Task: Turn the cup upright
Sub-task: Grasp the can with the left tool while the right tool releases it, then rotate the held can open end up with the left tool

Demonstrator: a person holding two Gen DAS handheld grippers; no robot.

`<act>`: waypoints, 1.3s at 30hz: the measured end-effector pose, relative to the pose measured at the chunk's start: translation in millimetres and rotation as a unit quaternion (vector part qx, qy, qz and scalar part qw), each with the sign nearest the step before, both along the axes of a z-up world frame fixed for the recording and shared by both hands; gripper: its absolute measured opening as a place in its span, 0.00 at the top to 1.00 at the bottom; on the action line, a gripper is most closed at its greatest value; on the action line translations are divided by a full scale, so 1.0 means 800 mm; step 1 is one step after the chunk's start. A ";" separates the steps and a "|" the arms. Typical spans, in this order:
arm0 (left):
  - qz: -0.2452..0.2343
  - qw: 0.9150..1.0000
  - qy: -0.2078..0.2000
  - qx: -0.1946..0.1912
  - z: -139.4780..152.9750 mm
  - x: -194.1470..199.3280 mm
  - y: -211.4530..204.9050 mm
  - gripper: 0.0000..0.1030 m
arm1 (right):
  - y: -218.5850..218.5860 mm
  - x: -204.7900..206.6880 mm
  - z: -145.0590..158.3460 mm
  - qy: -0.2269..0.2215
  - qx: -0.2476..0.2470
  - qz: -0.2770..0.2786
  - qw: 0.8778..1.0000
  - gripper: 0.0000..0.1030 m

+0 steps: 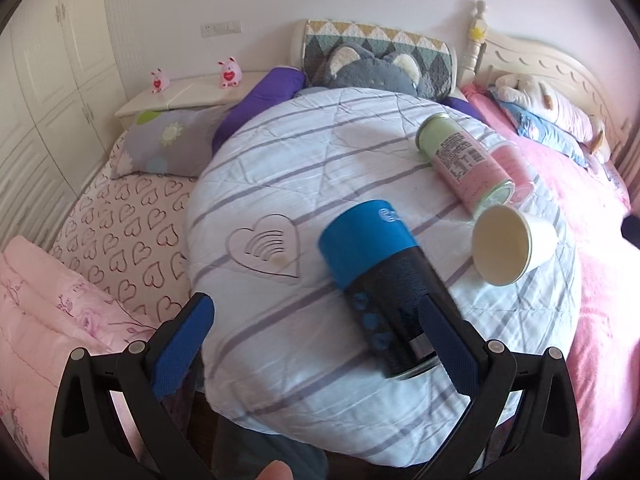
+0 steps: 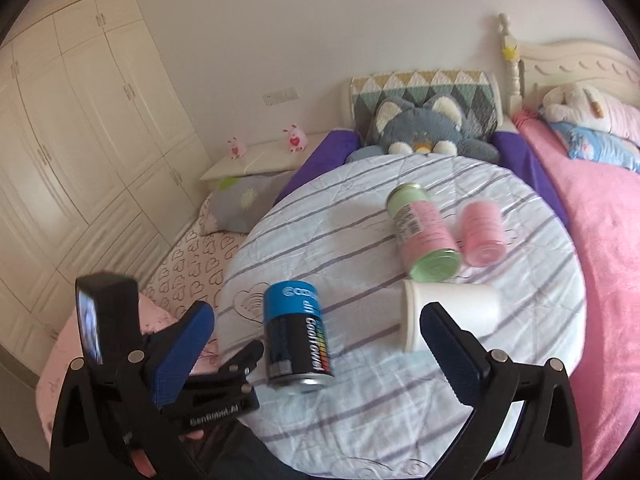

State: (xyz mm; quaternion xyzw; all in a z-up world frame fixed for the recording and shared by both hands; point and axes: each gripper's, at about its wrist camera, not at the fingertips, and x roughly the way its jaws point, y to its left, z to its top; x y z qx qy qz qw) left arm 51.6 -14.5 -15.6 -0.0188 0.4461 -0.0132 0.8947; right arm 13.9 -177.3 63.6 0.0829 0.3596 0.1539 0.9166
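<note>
A white paper cup lies on its side on a striped quilt-covered round surface, mouth toward my left camera. In the right wrist view the cup lies with its mouth to the left. My left gripper is open and empty; its right finger sits beside a blue and black can. My right gripper is open and empty, its right finger just in front of the cup. The left gripper's body shows at lower left in the right wrist view.
The blue and black can lies left of the cup. A green and pink can and a pink cup lie behind the cup. Pillows, plush toys, a pink blanket and a nightstand surround the surface.
</note>
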 end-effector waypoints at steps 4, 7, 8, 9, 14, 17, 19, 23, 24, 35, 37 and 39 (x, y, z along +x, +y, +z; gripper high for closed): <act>0.008 1.000 0.025 -0.004 -0.005 0.021 -0.011 0.00 | -0.019 -0.011 -0.007 0.000 0.001 0.000 1.000 0.00; 0.019 0.999 0.042 -0.019 -0.011 0.037 -0.013 0.00 | -0.037 -0.019 -0.010 -0.002 0.004 -0.010 1.000 0.00; 0.021 0.998 0.047 -0.024 -0.013 0.041 -0.013 0.00 | -0.042 -0.022 -0.011 -0.002 0.006 -0.012 1.000 0.00; 0.023 0.998 0.055 -0.028 -0.015 0.047 -0.015 0.00 | -0.046 -0.022 -0.012 -0.002 0.009 -0.014 1.000 0.00; 0.022 0.995 0.086 -0.041 -0.026 0.062 -0.026 0.00 | -0.063 -0.024 -0.021 0.003 0.016 -0.019 1.000 0.00; 0.023 0.993 0.105 -0.044 -0.040 0.074 -0.032 0.00 | -0.069 -0.021 -0.026 0.008 0.018 -0.022 1.000 0.00; 0.029 0.992 0.113 -0.040 -0.049 0.081 -0.033 0.00 | -0.071 -0.019 -0.030 0.011 0.020 -0.022 1.000 0.00; 0.029 0.991 0.117 -0.057 -0.064 0.089 -0.030 0.05 | -0.073 -0.020 -0.034 0.014 0.018 -0.019 1.000 0.00; 0.024 0.991 0.115 -0.060 -0.065 0.090 -0.031 0.12 | -0.073 -0.020 -0.035 0.015 0.017 -0.019 1.000 0.00; -0.034 0.997 0.056 -0.029 -0.051 0.081 -0.043 0.21 | -0.080 -0.023 -0.043 0.022 0.019 -0.027 0.999 0.00; -0.045 0.999 0.015 -0.011 -0.039 0.073 -0.047 0.22 | -0.080 -0.023 -0.044 0.024 0.021 -0.027 0.999 0.00; -0.047 0.998 -0.030 0.016 -0.025 0.066 -0.050 0.23 | -0.078 -0.022 -0.046 0.024 0.022 -0.026 0.999 0.00</act>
